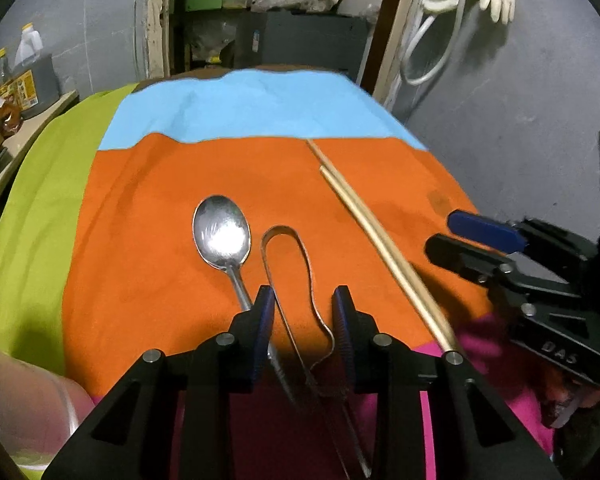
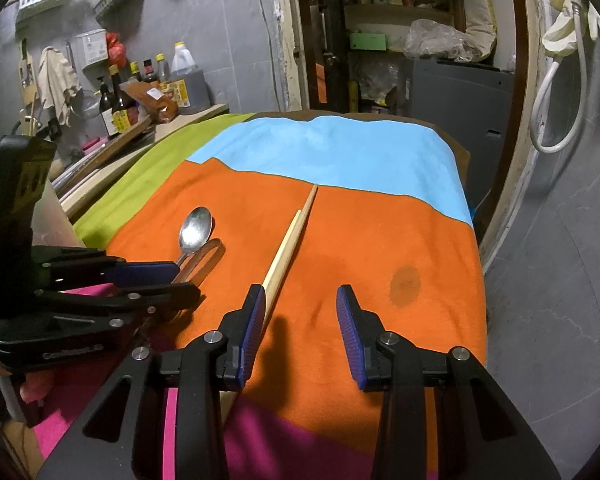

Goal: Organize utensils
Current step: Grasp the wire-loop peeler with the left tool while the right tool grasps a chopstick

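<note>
Left gripper hung low over the orange cloth, jaws apart, straddling the bent metal loop tool; no contact seen. Spoon lay just left of the loop, bowl up, handle passing under the left finger. Pair of wooden chopsticks lay side by side to the right, diagonal. Right gripper also had jaws apart, nothing between them; chopsticks ran beside its left finger.

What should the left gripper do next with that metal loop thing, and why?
Probably lower the left gripper and close on the looped metal utensil: its fingers are open, the loop's handles run between them, and it lies loose on the orange cloth beside the spoon.
</note>
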A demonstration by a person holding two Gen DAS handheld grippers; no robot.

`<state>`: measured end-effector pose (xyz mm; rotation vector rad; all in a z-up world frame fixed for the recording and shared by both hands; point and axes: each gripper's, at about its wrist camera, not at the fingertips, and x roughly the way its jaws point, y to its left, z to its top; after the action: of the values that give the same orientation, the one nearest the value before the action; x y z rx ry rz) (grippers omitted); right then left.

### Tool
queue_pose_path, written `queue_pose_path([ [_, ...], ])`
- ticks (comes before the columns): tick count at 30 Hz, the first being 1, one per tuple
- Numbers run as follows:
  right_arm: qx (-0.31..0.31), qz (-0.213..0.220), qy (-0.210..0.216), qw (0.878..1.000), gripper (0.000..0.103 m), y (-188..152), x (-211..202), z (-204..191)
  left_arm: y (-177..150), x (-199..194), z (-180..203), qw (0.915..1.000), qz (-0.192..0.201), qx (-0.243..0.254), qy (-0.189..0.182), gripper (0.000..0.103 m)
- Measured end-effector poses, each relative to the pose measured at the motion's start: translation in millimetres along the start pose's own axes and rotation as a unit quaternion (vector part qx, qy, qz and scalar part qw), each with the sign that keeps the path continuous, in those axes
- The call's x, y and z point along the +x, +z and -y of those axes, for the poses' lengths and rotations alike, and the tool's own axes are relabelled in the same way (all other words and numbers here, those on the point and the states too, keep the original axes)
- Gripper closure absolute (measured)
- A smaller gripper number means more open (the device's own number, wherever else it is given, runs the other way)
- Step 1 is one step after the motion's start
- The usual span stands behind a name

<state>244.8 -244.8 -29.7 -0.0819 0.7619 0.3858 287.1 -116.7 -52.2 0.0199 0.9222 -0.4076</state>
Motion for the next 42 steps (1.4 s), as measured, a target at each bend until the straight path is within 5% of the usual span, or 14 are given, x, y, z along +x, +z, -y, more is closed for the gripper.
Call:
queue_pose_path([
  [11, -0.006, -0.034, 0.006, 0.999, 0.078, 9, 18, -6, 1, 1, -5, 0.9995, -0.021, -0.008, 0.021, 0.086],
  [18, -0.022, -0.07, -0.038, 0.997, 0.092, 18, 37, -13, -3, -4, -8, 0.9992, -0.025, -0.01, 0.028, 0.086],
  [23, 0.028, -0.078, -0.006, 0.997, 0.093, 22, 42, 0, -2, -6, -14, 0.9992, -0.029, -0.026, 0.013, 0.086],
  [32, 0.024, -0.072, 0.017, 0.997, 0.093, 25, 36, -9, -4, -7, -15, 0.9992, -0.024, -0.029, 0.011, 0.086],
  [42, 0.014, -0.109, -0.025, 0.994, 0.093, 31, 57, -14, -2, -7, -15, 0.9993, -0.028, -0.026, 0.006, 0.086],
])
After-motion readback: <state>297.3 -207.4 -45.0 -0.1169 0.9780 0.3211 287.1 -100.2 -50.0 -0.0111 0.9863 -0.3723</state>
